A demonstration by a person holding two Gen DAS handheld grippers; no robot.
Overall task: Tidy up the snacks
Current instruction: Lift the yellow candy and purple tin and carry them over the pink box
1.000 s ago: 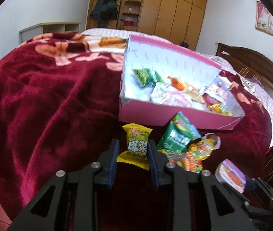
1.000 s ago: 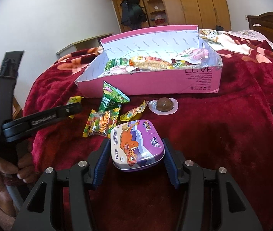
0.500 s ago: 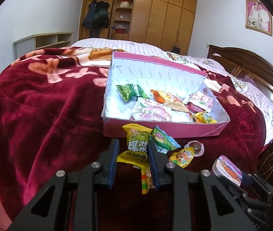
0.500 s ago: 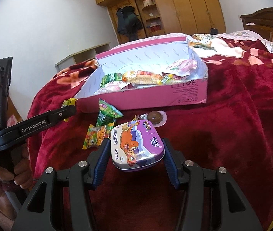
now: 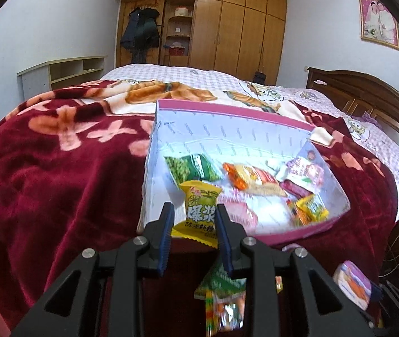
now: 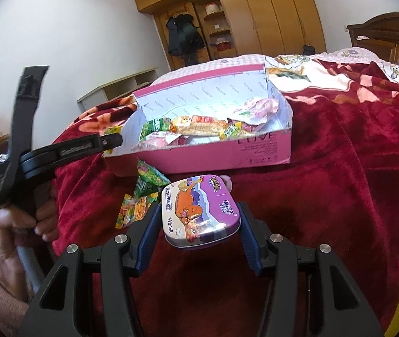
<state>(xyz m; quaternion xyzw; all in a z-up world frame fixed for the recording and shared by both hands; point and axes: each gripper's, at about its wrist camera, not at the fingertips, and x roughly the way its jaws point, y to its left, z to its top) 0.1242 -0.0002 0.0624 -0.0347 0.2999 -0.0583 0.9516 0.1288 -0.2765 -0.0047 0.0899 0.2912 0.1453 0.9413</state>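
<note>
The left gripper (image 5: 194, 219) is clamped on a yellow candy packet (image 5: 199, 210), and since a second ago it has lifted and carried the packet from the blanket in front of the pink box (image 5: 297, 231) to a spot above the box's near-left corner; the packet now hangs over the white lining, just short of the green pea packet (image 5: 195, 167) lying inside. That is the main change: one more snack is now over the box rather than on the red blanket (image 5: 59, 182), so a release here should drop it in with the rest.

The right gripper (image 6: 199, 224) has its fingers closed on the sides of a purple mint tin (image 6: 201, 210), tilted slightly and raised a little higher than a moment ago, yet short of the box's near long wall (image 6: 227, 157). It needs to travel forward over that wall before letting go.

On the blanket by the box's near-left corner a green packet (image 6: 149, 181) and an orange gummy packet (image 6: 135, 209) lie loose, and they appear to be what is left to gather. The person's left hand (image 6: 8, 224) grips the other tool's handle at the left edge of the right wrist view. Inside the box sit an orange biscuit packet (image 5: 251, 179) and a pale purple pouch (image 5: 303, 174) toward its right end
</note>
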